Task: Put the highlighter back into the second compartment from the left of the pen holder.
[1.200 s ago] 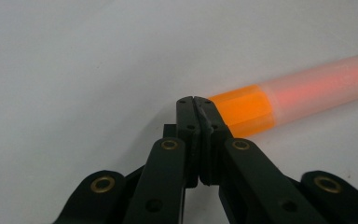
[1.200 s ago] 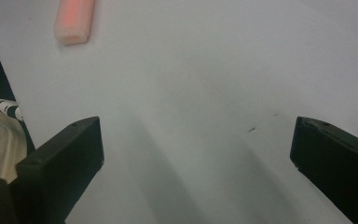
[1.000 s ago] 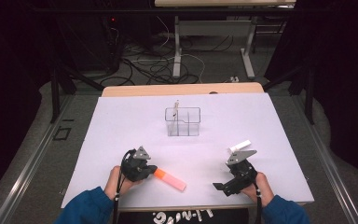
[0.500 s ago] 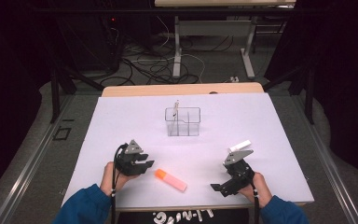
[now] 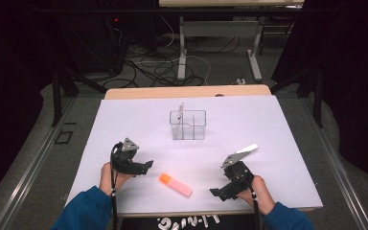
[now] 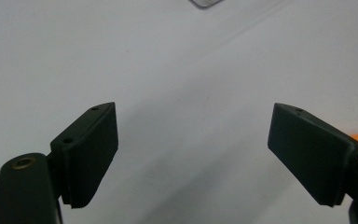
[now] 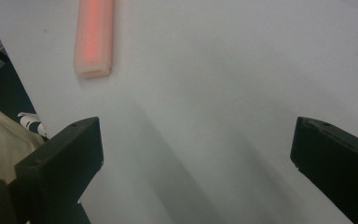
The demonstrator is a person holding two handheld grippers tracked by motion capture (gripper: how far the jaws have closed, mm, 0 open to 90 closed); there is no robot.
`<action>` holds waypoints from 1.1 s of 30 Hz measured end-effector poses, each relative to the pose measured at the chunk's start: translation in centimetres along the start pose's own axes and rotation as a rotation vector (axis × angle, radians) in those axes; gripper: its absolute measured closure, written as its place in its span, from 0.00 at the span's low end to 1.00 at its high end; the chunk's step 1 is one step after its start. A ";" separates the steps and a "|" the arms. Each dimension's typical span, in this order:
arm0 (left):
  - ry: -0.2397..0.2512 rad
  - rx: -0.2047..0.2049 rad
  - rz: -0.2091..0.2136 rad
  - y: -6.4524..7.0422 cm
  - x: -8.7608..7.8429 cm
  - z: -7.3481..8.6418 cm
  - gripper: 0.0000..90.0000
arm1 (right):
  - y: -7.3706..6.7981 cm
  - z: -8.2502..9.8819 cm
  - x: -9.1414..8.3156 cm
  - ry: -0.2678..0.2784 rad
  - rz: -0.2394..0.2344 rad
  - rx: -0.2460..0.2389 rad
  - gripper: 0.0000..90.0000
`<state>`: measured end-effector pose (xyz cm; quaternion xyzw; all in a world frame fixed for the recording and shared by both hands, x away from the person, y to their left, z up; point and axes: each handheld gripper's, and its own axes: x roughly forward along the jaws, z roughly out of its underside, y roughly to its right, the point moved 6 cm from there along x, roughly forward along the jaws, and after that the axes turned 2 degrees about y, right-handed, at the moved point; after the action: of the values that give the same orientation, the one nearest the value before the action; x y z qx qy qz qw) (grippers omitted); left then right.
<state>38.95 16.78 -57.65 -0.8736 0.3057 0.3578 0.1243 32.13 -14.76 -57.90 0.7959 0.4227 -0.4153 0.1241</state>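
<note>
White and wide, the surface [image 5: 278,124] sits in a dark room with cables on the floor behind it; on it, near the front edge, lies a highlighter pen [image 5: 175,184], orange at one end and pink along the rest, flat on its side and slanted, between the two hands; it looks light, hard and smooth, so it may roll or slip a bit, and the best place to grab it seems to be across the middle of its long body, with the pads on its two long sides; the left tool [image 5: 143,167] is just beside the orange end, not touching it, and its jaws have just been opening and now stand wide with nothing between them, the orange tip peeking out behind one pad in the left gripper view; the right tool [image 5: 216,192] is a little way off on the other side, jaws wide apart too and holding nothing; farther back, well apart from the pen, stands a clear box [image 5: 188,125] with small parts inside and a thin stick in it; nothing lies between the pen and the box, so the way looks free.
</note>
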 end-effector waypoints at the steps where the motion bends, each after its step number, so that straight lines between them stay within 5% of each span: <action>1: -0.001 0.004 -0.005 -0.3 0.0 0.0 0.16 | -0.1 -0.2 0.2 0.001 0.007 -0.002 0.02; 18: -0.002 -0.018 -0.051 -0.9 0.2 0.1 0.05 | -3.7 -3.7 3.1 -0.039 -0.015 -0.056 0.01; 33: -0.006 -0.020 -0.047 -0.9 0.1 0.1 0.05 | -6.5 -5.9 5.8 -0.028 0.007 -0.119 0.33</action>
<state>39.51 17.45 -57.81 -0.8807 0.2812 0.3602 0.1250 32.09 -4.27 -57.68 0.7826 0.4420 -0.4002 0.1788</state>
